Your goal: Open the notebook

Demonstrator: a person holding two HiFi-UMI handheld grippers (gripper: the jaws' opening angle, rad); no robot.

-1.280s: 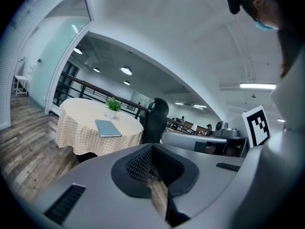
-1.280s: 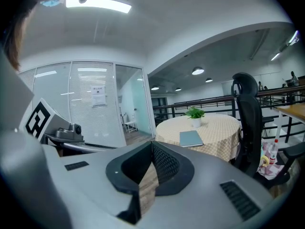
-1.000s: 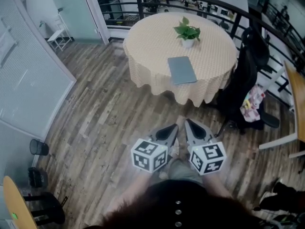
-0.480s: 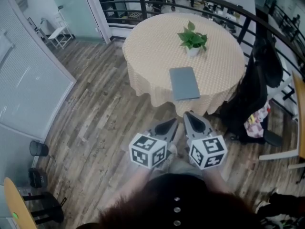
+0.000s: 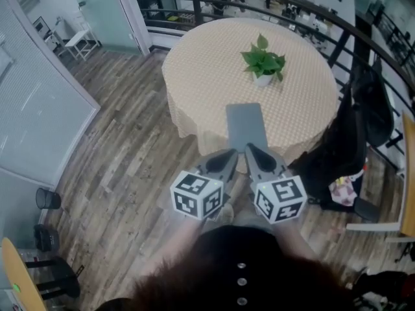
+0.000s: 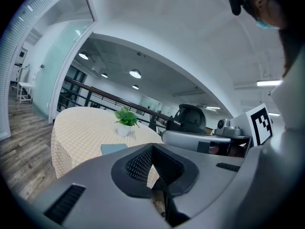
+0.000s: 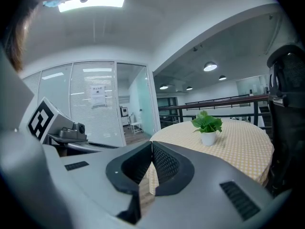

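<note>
closed grey notebook [image 5: 246,125] lies by the 6 o'clock rim of the round table [image 5: 194,70], long axis 12-to-6, at 12 o'clock from both claws. left gripper [image 5: 227,159] and right gripper [image 5: 254,154]: jaws pressed together, nothing between. right seems marginally nearer, though the steep view hides depth. against the earlier frame, table and notebook sit closer.

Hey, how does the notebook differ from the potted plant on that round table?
The notebook lies flat and closed, plain grey-blue; the potted plant stands upright, green leaves over a white pot. The notebook sits at the near edge of the table; the potted plant stands farther back. Both rest on the table's checked cloth.
</note>
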